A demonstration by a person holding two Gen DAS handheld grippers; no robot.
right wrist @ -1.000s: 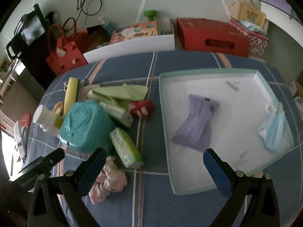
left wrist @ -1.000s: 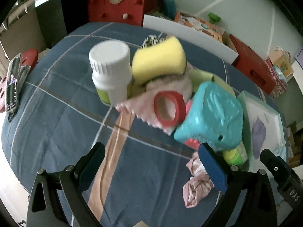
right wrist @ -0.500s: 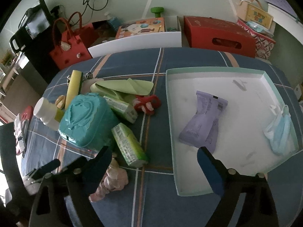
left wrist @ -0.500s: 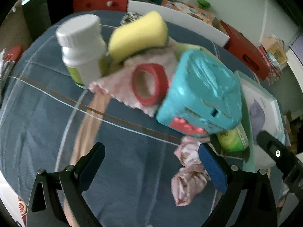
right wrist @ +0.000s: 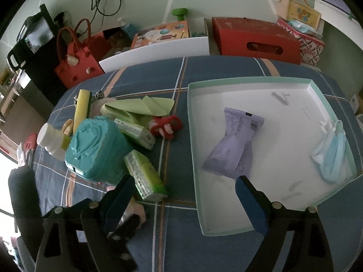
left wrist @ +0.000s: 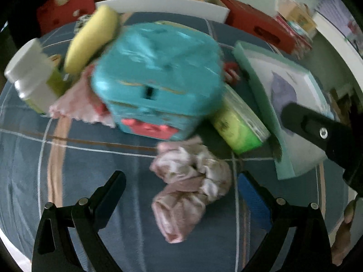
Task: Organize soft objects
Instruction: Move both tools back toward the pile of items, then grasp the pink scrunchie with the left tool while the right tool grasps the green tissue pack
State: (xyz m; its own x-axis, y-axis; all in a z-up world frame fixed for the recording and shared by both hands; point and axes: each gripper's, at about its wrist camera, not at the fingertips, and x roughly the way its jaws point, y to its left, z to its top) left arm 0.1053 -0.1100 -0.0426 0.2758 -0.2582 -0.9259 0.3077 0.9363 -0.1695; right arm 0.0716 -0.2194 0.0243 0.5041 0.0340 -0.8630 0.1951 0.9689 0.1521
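A crumpled pink cloth [left wrist: 190,181] lies on the blue plaid tablecloth, between the tips of my open left gripper [left wrist: 181,185]. Behind it stand a teal box [left wrist: 156,77], a yellow sponge [left wrist: 90,38], a pink napkin [left wrist: 77,99] and green tissue packs [left wrist: 238,124]. My right gripper [right wrist: 183,192] is open and empty, above the table by the tray's near left corner. The mint-rimmed white tray [right wrist: 195,158] holds a purple soft pack [right wrist: 236,145] and a blue face mask [right wrist: 333,151]. A green cloth [right wrist: 140,106] and a red-white knit piece [right wrist: 166,124] lie left of the tray.
A white pill bottle [left wrist: 31,77] stands left of the pile. A red bag [right wrist: 77,56], a white board [right wrist: 156,52] and a red box [right wrist: 254,36] line the far side of the table. The left gripper's body [right wrist: 127,226] shows under my right gripper's left finger.
My left gripper has swung right and moved down toward the pink cloth, which now lies between its fingers. My right gripper has drifted a little; the tray items have not moved.
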